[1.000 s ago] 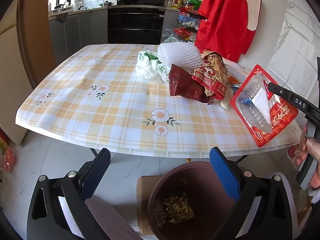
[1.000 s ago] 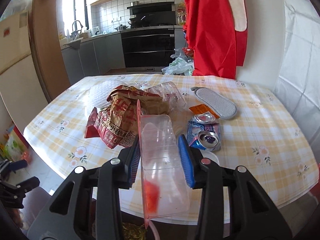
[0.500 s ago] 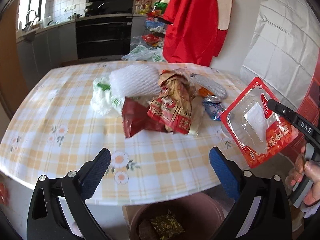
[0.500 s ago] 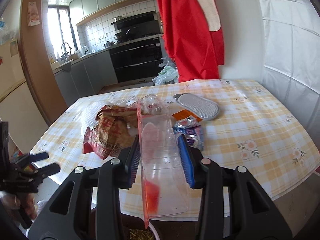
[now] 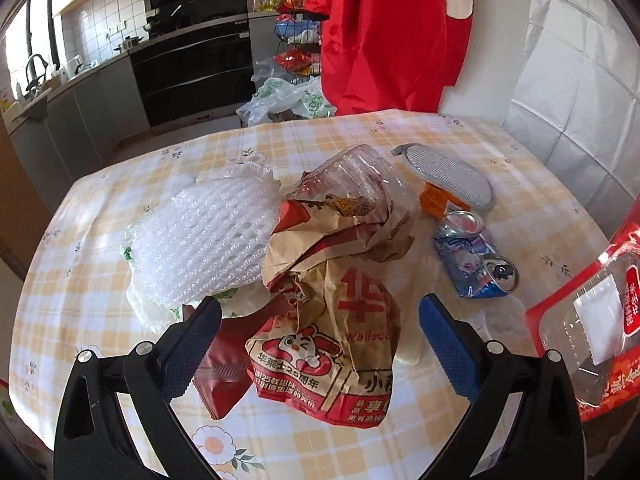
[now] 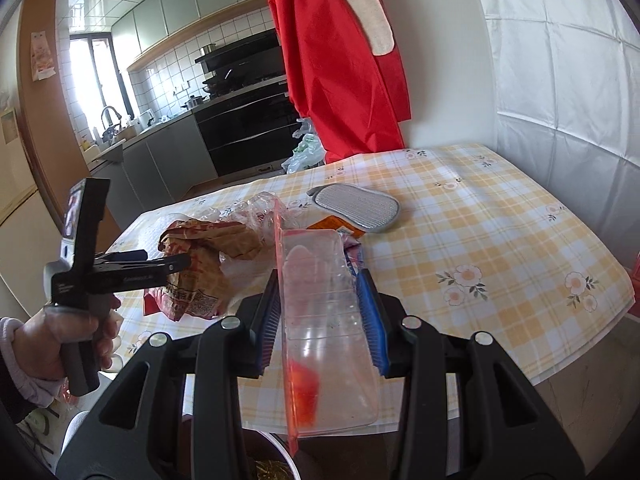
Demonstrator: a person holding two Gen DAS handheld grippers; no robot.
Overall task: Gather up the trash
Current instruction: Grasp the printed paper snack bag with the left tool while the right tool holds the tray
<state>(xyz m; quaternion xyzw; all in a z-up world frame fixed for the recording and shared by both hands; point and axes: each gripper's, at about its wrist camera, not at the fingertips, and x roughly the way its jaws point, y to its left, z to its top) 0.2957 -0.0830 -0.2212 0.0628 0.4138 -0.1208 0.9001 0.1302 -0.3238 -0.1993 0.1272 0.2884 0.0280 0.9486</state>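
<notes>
My left gripper [image 5: 320,320] is open and hovers over a crumpled brown and red paper food bag [image 5: 332,312] in the trash pile on the checked table [image 5: 100,200]. Nothing is between its pads. In the right wrist view the left gripper [image 6: 168,260] shows side-on beside that bag [image 6: 200,276]. My right gripper [image 6: 318,280] is shut on a clear plastic tray with a red rim [image 6: 328,320], held above the table's near edge. The same tray [image 5: 592,320] shows at the right edge of the left wrist view.
The pile also holds white bubble wrap [image 5: 208,240], a dark red pouch [image 5: 224,376], a clear crumpled container [image 5: 356,176], a crushed blue can [image 5: 472,264], an orange wrapper [image 5: 436,200] and a grey oval pad [image 5: 448,172]. A bin rim [image 6: 280,456] shows below the tray. A red garment [image 5: 380,32] hangs behind.
The left gripper moved from above the brown bin out over the table to the trash pile, and the bin left its view. The right gripper, still gripping the tray, shifted sideways and rolled slightly.
</notes>
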